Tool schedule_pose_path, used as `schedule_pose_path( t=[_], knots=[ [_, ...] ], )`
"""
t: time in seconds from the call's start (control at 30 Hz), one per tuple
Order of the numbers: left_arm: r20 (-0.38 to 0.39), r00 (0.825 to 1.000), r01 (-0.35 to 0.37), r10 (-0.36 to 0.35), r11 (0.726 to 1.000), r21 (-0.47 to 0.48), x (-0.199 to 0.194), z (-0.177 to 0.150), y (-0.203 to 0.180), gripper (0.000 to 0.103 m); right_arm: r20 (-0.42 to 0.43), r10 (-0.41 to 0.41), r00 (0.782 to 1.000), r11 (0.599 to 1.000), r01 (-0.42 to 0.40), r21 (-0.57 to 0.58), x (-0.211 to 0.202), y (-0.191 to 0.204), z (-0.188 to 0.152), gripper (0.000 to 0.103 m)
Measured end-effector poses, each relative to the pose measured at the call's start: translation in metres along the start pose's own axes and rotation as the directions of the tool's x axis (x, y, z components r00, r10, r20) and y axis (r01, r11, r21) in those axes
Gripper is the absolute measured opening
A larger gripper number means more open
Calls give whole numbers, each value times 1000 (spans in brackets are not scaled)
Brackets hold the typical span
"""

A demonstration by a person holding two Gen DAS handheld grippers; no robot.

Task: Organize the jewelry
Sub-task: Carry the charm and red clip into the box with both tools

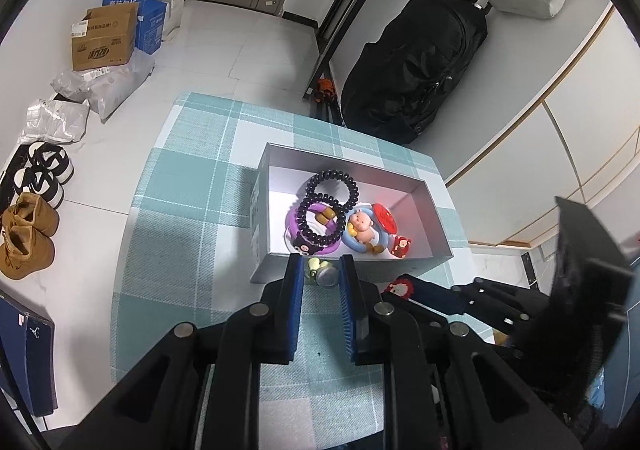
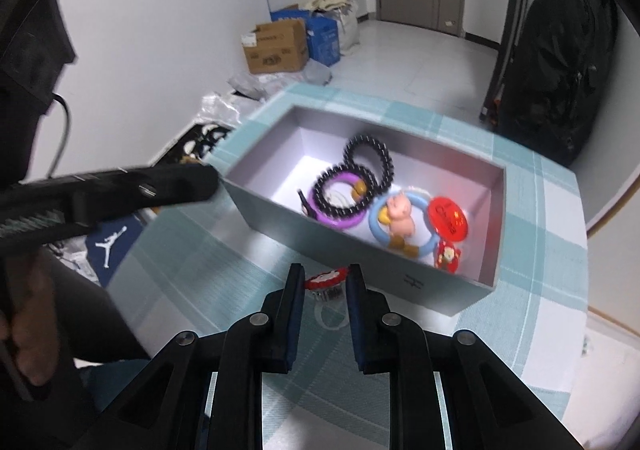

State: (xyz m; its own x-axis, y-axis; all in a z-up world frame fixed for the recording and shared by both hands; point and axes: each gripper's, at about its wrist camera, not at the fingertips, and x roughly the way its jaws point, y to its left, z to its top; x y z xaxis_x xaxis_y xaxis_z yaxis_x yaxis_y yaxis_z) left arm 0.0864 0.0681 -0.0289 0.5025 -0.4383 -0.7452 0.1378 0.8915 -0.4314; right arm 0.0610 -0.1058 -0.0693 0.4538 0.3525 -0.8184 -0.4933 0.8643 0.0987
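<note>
Right claw (image 2: 324, 282): your jaws pinch a red-and-white frilled ring (image 2: 325, 278) — just off the box's near wall.
Left claw (image 1: 322, 270): pressed on a pale green charm (image 1: 320, 270) by the same wall.
Box: open grey cardboard box (image 2: 256, 153) on the checked tablecloth (image 2: 192, 250) — beaded bracelets (image 2: 352, 185) inside.

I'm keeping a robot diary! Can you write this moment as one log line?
left tongs: shut on pale yellow-green charm | right tongs: shut on red-and-white frilly ring | grey cardboard box: holds bracelets
</note>
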Motion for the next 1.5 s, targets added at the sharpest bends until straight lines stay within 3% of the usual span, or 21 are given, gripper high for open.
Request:
schedule_pose_path(
  t=[0.43,1.0,1.5],
  knots=[
    [16,1000,-1,1,1000,-6,11,16,-15,13,192,62,980,995,-74,59,-38,-21,30,20],
    [-36,998,-56,54,997,-50,46,38,-14,13,201,112,973,977,-144,157,-24,-59,57,20],
    [-67,990,-127,127,992,12,71,52,-21,13,190,196,962,924,-246,292,2,-98,66,20]
  ],
)
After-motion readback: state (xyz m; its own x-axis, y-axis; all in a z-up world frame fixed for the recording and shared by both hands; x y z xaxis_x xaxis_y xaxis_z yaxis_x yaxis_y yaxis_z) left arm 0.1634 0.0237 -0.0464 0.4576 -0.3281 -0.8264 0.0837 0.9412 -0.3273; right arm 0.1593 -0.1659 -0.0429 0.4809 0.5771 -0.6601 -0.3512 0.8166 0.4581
